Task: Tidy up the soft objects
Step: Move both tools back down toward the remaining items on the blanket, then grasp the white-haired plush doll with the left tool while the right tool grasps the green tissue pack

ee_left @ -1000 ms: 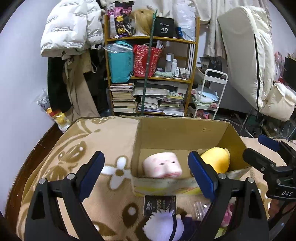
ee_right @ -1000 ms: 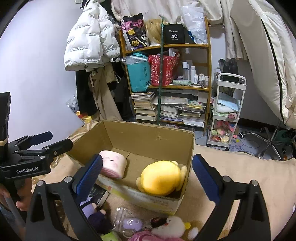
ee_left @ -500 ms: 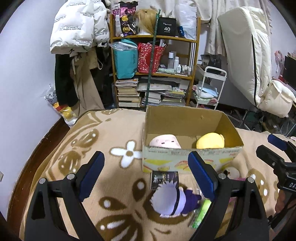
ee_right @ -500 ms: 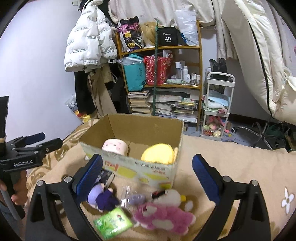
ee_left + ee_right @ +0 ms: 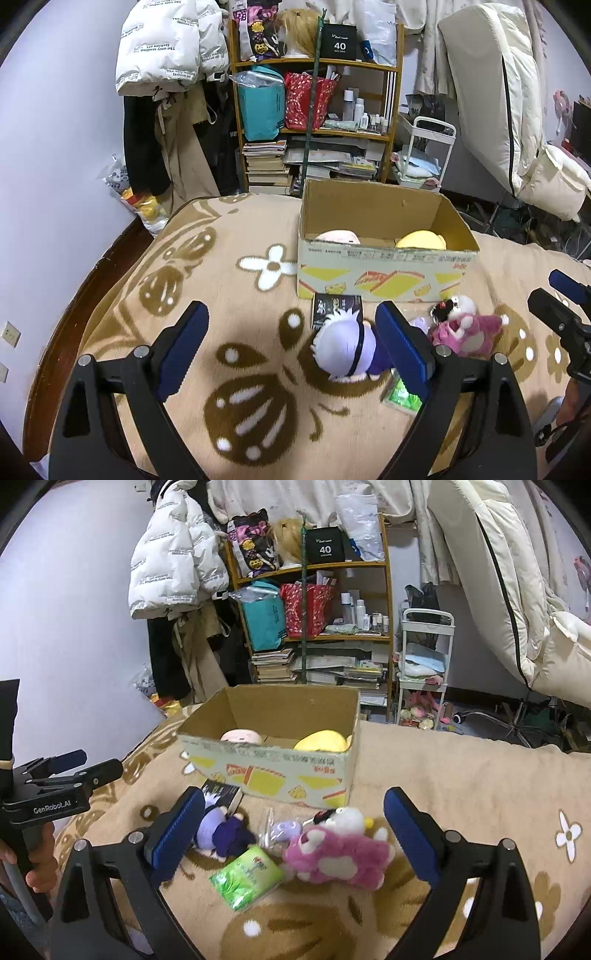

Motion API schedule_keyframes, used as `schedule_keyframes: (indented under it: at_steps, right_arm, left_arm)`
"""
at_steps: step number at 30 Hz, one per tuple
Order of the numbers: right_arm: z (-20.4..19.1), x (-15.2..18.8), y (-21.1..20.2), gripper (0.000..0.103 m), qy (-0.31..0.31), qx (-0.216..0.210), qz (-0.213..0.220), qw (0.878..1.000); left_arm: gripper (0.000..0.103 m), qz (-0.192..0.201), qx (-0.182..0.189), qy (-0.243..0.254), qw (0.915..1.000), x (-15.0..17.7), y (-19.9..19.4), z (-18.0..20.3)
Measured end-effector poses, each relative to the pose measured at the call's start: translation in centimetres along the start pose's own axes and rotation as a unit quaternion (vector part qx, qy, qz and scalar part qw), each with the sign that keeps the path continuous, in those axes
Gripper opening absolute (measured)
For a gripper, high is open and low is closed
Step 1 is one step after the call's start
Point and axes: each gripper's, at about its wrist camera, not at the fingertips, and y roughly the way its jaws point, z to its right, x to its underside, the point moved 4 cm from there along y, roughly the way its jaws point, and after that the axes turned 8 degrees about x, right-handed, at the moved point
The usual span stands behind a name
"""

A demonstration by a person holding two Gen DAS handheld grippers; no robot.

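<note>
Now both tools are spread apart and hold nothing: the left gripper (image 5: 291, 347) above the blanket (image 5: 221, 266), the right gripper (image 5: 293, 830) above a pink plush toy (image 5: 338, 860). Beside it lie a purple doll (image 5: 221, 834) and a green packet (image 5: 245, 877). Behind them stands the cardboard box (image 5: 273, 775), with a pink toy (image 5: 242, 736) and a yellow toy (image 5: 323, 741) inside.

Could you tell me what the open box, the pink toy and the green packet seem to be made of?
Open box: corrugated cardboard, matte brown inside, printed outside, edges worn. Pink toy: plush, by its shaggy, fuzzy pile. Green packet: probably thin plastic film, judging by its glossy, crinkled surface; contents unseen.
</note>
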Motion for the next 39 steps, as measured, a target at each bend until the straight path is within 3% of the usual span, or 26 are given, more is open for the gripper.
schedule_keyframes:
  at_steps: [13, 27, 31, 39]
  right_arm:
    - [-2.3, 1.9, 0.9, 0.102, -0.030, -0.005, -0.038, 0.999]
    - [-3.2, 3.4, 4.6, 0.101, -0.038, -0.010, -0.102, 0.994]
    - [-3.7, 3.8, 5.4, 0.092, -0.048, -0.015, -0.114, 0.992]
    - [-4.6, 4.5, 6.8, 0.091, -0.064, -0.028, -0.137, 0.988]
  left_arm:
    - [0.091, -0.025, -0.017, 0.003, 0.9995, 1.8, 0.0, 0.4]
    - [0.091, -0.075, 0.000, -0.023, 0.9969, 2.2, 3.6, 0.0]
    - [0.091, -0.090, 0.004, -0.023, 0.9957, 2.3, 4.4, 0.1]
    - [0.091, -0.116, 0.009, -0.020, 0.9930, 2.8, 6.2, 0.6]
